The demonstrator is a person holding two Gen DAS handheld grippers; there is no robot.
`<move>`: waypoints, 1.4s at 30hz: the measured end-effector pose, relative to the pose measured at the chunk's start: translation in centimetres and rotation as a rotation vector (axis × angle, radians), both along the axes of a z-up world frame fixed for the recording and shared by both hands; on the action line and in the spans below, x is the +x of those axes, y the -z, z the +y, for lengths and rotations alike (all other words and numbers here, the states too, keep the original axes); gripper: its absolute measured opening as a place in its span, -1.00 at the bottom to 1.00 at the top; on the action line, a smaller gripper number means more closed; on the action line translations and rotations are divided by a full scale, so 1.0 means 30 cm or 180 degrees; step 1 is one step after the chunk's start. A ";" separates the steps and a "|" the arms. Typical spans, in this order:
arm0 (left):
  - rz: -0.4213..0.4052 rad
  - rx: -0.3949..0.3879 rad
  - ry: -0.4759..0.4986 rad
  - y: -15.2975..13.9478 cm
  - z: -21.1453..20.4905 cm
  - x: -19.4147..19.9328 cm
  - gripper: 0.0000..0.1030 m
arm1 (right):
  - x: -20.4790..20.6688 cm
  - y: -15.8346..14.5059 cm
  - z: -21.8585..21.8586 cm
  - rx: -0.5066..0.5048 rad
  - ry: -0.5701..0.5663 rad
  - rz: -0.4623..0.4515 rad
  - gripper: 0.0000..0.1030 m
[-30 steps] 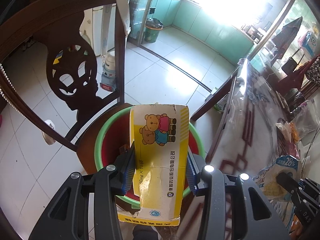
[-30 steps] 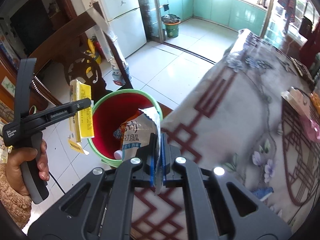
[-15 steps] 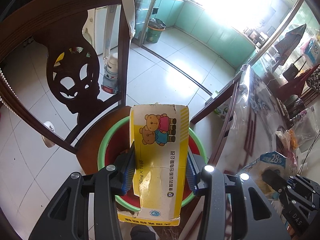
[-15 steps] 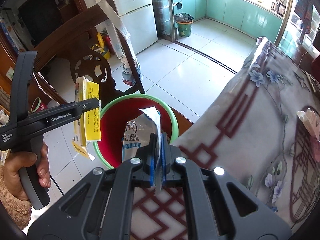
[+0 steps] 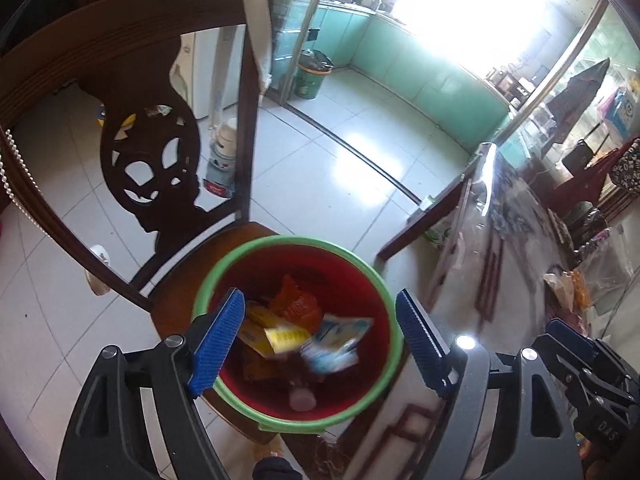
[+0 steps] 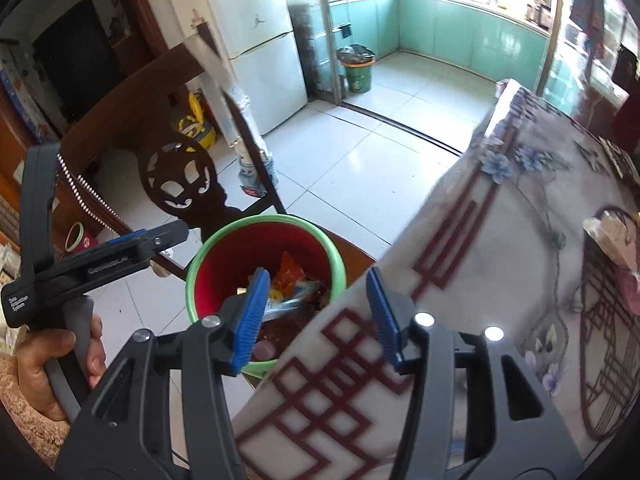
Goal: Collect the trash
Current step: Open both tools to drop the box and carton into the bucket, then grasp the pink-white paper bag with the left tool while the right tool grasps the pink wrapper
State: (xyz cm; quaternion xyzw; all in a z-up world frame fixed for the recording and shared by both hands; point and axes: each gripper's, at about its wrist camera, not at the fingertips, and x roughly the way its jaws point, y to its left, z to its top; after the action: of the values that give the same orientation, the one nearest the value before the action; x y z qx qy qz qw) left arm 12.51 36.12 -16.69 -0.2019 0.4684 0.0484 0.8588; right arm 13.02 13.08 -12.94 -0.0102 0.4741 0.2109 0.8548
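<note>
Both grippers, left [image 5: 320, 326] and right [image 6: 316, 314], hover over a red bin [image 5: 360, 408] on a chair [image 5: 120, 80]. Their jaws are opening, empty. Wrappers [image 5: 296, 328] lie inside the bin.

Bright daylight throughout, pouring in from the far kitchen window [image 5: 480, 20], blown out to pure white there in the left wrist view. Strong glare on the floor tiles [image 5: 352, 152] and on the glossy table edge [image 5: 486, 184]. Chair back [image 5: 152, 160] in near silhouette against the light. Heavy fisheye bending, dark vignette at the corners. Motion blur on the wrappers inside the red bin [image 5: 298, 332] and on the near tablecloth [image 6: 360, 360]; far kitchen sharper, softly hazed in the right wrist view.
</note>
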 end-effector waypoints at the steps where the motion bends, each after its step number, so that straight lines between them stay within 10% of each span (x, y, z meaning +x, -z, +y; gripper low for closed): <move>1: -0.0005 -0.0027 0.0040 -0.003 -0.015 -0.001 0.45 | -0.003 -0.002 -0.021 0.0006 0.0034 0.0004 0.00; 23: -0.0198 -0.0085 0.1066 -0.139 -0.721 0.042 0.45 | -0.135 0.045 -1.056 -0.0806 0.1307 0.0110 0.58; 34: -0.0266 0.0205 0.1188 -0.186 -1.088 0.014 0.46 | 0.141 0.178 -1.313 -0.1769 -0.0039 0.0008 0.68; 42: -0.0603 0.0631 0.1512 -0.329 -1.309 0.115 0.66 | 0.320 0.299 -1.325 -0.1827 -0.0554 0.0247 0.72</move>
State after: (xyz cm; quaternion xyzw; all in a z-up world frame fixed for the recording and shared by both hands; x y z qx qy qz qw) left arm 15.95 -3.16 -6.83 -0.0050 0.4132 -0.1278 0.9016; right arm 22.63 -26.69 -21.89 -0.2839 0.5439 0.1410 0.7770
